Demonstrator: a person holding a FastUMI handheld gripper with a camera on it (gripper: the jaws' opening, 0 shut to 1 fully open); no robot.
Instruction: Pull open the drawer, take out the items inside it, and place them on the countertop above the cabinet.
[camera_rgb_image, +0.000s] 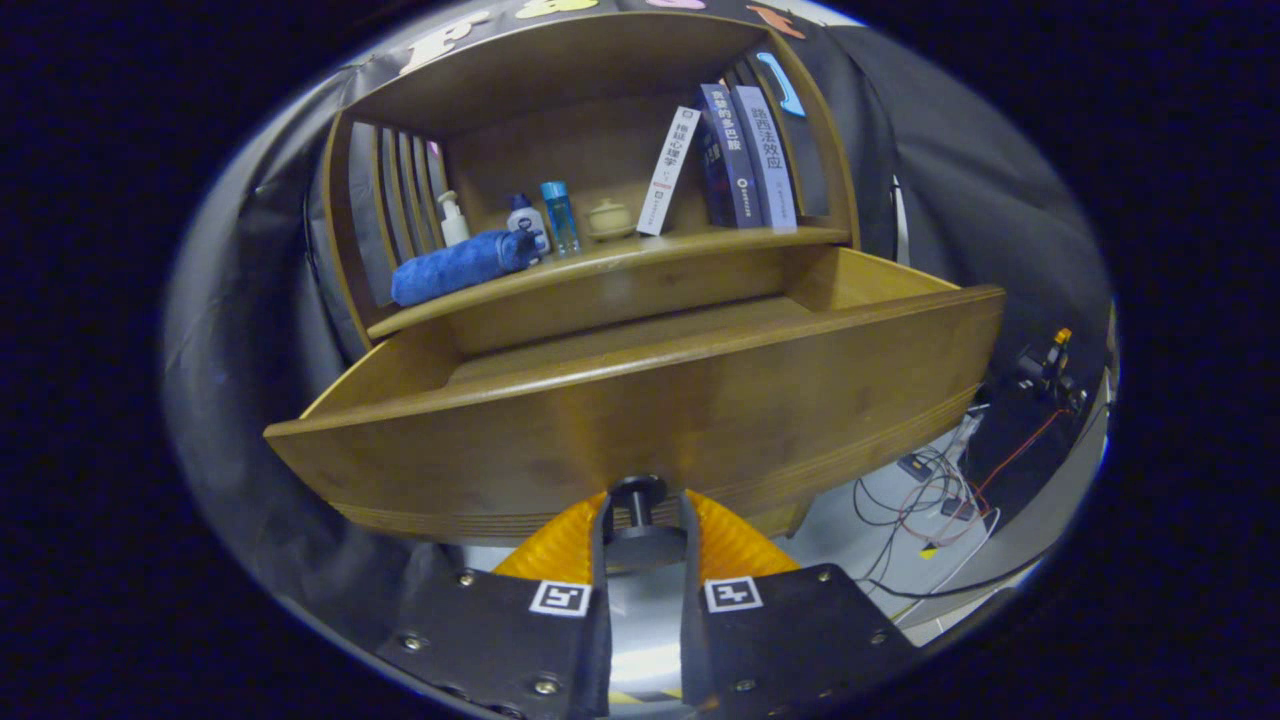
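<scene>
The wooden drawer (640, 410) stands pulled well out of the cabinet, its front panel just ahead of my fingers. My gripper (643, 525) is shut on the dark round drawer knob (640, 492), one finger on each side of it. From this low angle the front panel hides the drawer's inside, so I cannot see any contents. Above and behind the drawer runs the countertop (690, 250). On it lie a rolled blue towel (462, 265), a white pump bottle (453, 219), two small bottles (545, 218) and a small lidded pot (609, 218).
Several books (735, 160) lean at the right end of the countertop under a wooden shelf hood (560, 60). Slatted side panels (395, 200) close both ends. Loose cables and black equipment (960, 480) lie on the floor to the right of the drawer.
</scene>
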